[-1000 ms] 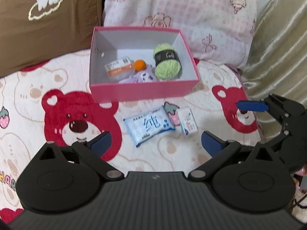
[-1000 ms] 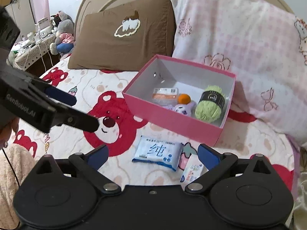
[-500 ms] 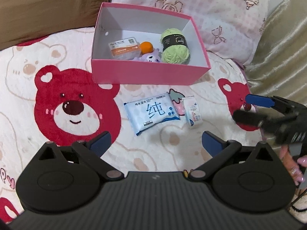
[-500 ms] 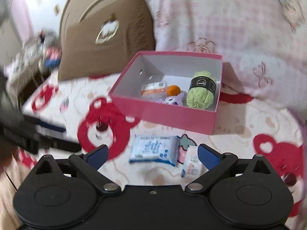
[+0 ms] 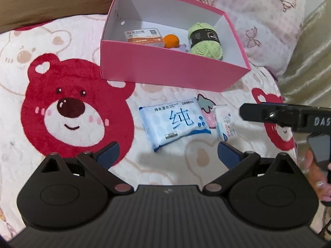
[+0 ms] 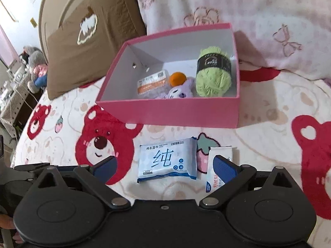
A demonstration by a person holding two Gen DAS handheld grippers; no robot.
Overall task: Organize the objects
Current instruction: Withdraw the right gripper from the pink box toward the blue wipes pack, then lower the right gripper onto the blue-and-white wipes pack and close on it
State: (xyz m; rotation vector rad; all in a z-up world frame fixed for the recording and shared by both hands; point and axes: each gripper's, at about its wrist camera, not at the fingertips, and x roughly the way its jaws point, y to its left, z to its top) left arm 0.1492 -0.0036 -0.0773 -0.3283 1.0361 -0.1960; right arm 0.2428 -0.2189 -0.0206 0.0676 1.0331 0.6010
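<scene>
- Bedspread (image 5: 86,41) with red bears under everything, brown pillow (image 6: 93,39) and pink pillow (image 6: 269,10) at the head end.
- Left gripper (image 5: 168,153) hovers low over the spread, jaws spread wide, nothing between them; the wipes (image 5: 175,124) lie just ahead of the gap.
- Right gripper (image 6: 165,168) is also wide open and empty, down close to the spread. Its right finger (image 6: 225,169) overlaps the tissue pack (image 6: 219,155) in the right wrist view; whether it touches, I cannot tell.
- From the left wrist view, the right gripper's dark finger (image 5: 269,114) reaches in from the right edge, just beside the tissue pack (image 5: 224,126), with a hand (image 5: 316,171) behind it.
- Wipes and tissue pack lie flat side by side on the spread, near each other, both outside the box (image 5: 165,72) and just in front of its near wall.
- Box is pink, open-topped, sitting toward the pillows.
- Inside it: green yarn (image 6: 213,76) at the right end, orange ball (image 6: 177,78) in the middle, purple plush (image 6: 182,91) against the near wall, a clear packet (image 6: 152,82) with an orange label to the left.
- Off the far left edge of the bed, stuffed toys (image 6: 35,66) sit beside a cluttered stand.
</scene>
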